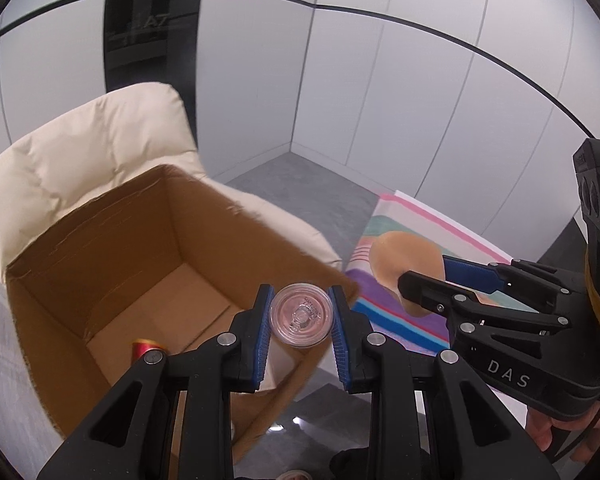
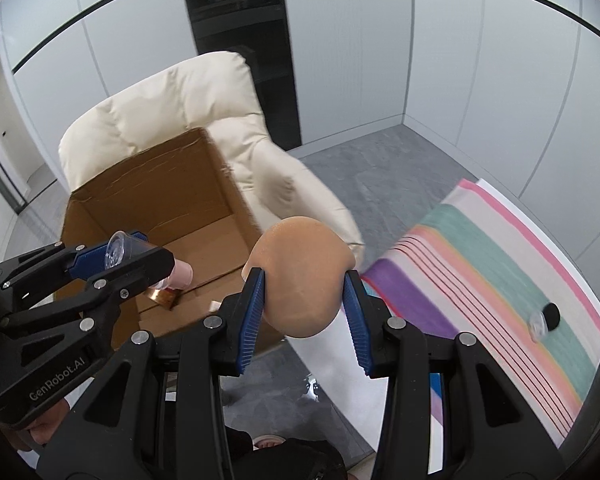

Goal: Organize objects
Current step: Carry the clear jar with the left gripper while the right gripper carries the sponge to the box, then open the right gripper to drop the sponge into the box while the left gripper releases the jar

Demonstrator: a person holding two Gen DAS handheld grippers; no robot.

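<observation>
Left wrist view: the left tongs pinch a small clear bottle by its sides, its round end toward the camera, over the near corner of an open cardboard box. A red and gold can lies on the box floor. The box sits on a cream armchair. To the right, the right tongs are clamped on a tan egg-shaped sponge near the box's right side. Beyond lies a striped cloth bearing a small black thing, too small to identify.
</observation>
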